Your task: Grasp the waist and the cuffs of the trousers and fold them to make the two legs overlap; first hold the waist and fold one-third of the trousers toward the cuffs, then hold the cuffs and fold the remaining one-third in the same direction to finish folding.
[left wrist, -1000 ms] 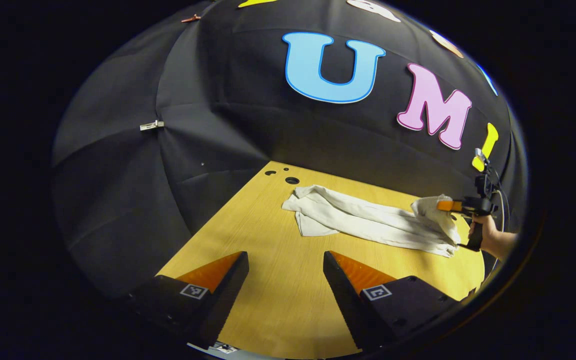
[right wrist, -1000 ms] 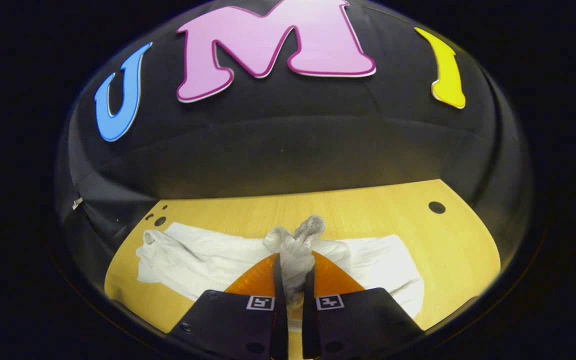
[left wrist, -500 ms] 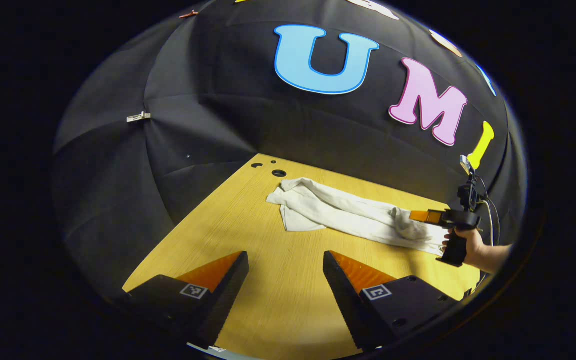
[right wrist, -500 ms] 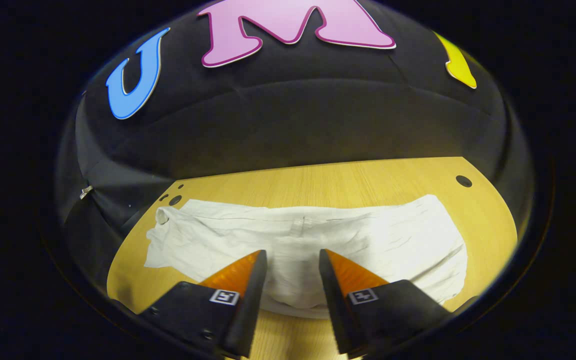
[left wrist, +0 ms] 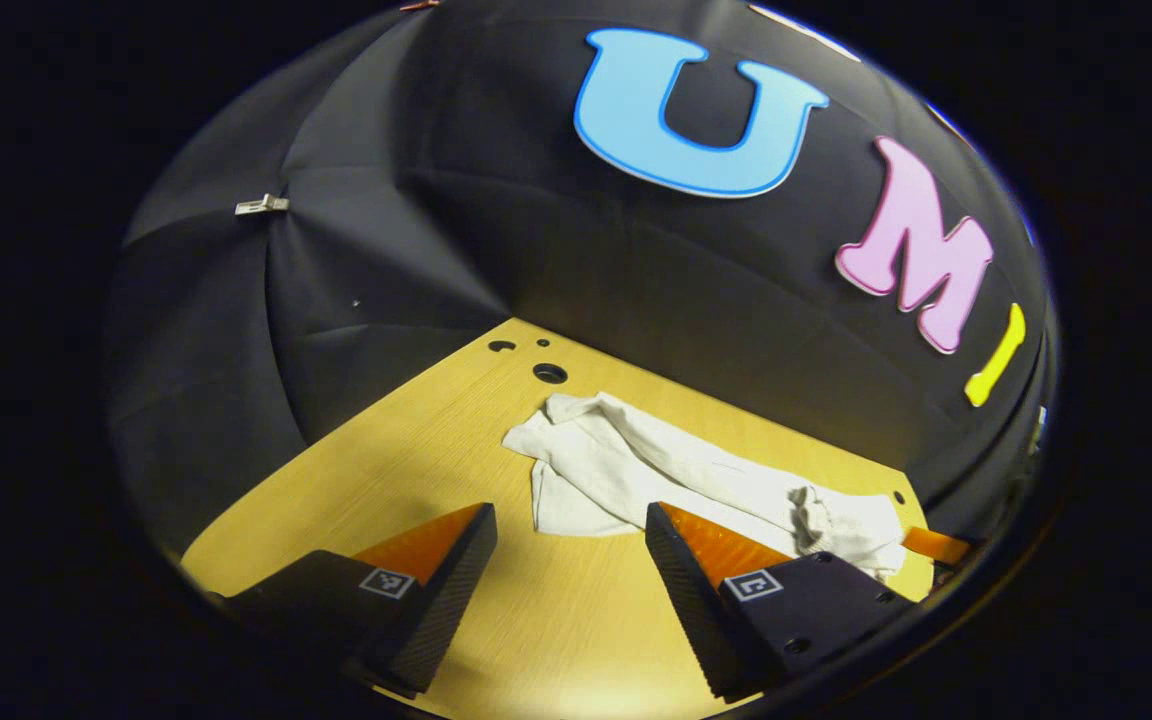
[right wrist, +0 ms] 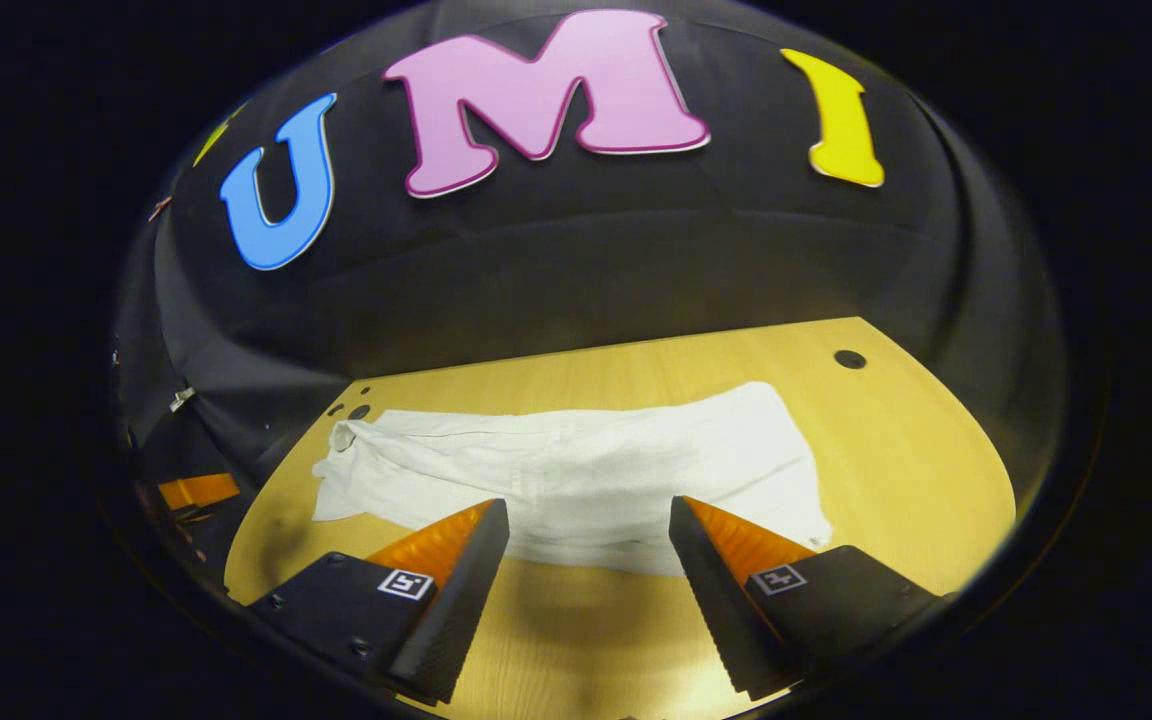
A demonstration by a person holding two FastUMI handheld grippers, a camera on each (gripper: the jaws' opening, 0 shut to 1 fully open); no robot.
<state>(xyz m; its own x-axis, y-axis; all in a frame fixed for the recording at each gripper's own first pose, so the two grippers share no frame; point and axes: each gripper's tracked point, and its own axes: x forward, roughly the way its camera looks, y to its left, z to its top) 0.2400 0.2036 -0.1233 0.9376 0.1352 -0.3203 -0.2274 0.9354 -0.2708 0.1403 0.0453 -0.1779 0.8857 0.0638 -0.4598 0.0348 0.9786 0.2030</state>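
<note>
Trousers: the white trousers [right wrist: 576,480] are lying flat along the wooden table [right wrist: 916,450], near the black wall.
Left gripper [left wrist: 571,560]: hanging spread wide and empty, just short of the trousers' near end.
Right gripper [right wrist: 586,560]: also standing wide apart, holding nothing, just before the trousers' near edge.
Risk: a bunched lump [left wrist: 821,515] is sitting at one end; any fold over it is likely trapping wrinkles and leaving the legs misaligned.
Hard to tell: which end is the waist, and whether the legs are overlapping evenly.
</note>
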